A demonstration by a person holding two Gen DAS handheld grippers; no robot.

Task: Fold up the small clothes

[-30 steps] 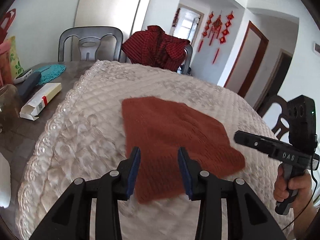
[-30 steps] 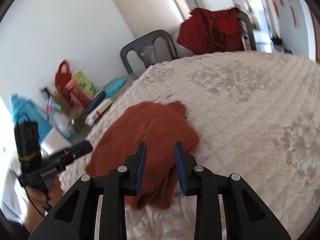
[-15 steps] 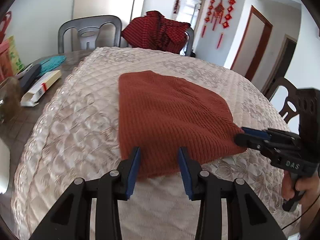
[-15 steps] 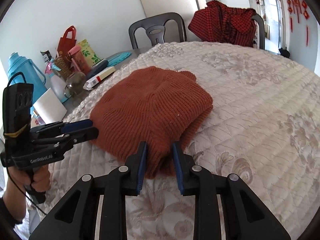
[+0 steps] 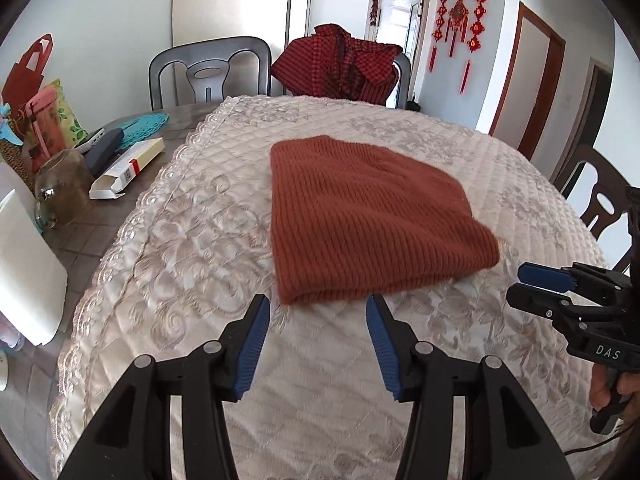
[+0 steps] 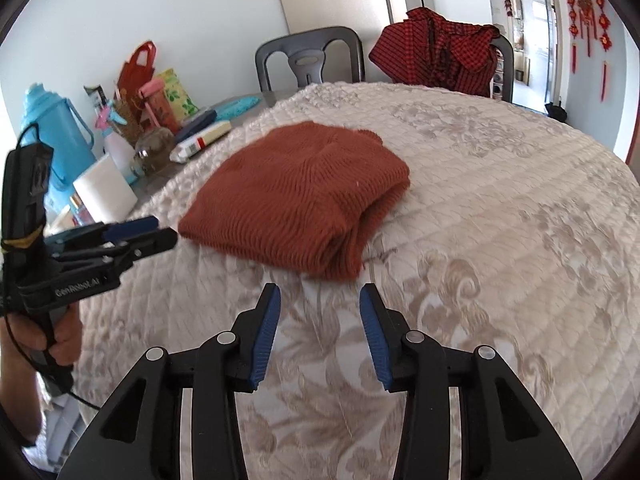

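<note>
A rust-brown knitted garment (image 5: 360,216) lies folded flat on the cream quilted table cover (image 5: 192,264); it also shows in the right wrist view (image 6: 304,192). My left gripper (image 5: 318,304) is open and empty, just short of the garment's near edge. My right gripper (image 6: 319,294) is open and empty, just short of the garment's near corner. Each gripper shows in the other's view, the right one (image 5: 536,280) at the right, the left one (image 6: 156,232) at the left.
A red checked garment (image 5: 340,64) hangs over a chair at the far side. A grey chair (image 5: 208,72) stands beside it. At the left, on bare tabletop: a white box (image 5: 128,164), glass jar (image 5: 60,188), paper roll (image 6: 104,188), blue thermos (image 6: 56,136), bags.
Both grippers opened, let go of the garment's near edge and drew back from it. The garment now lies folded and still on the cover.
</note>
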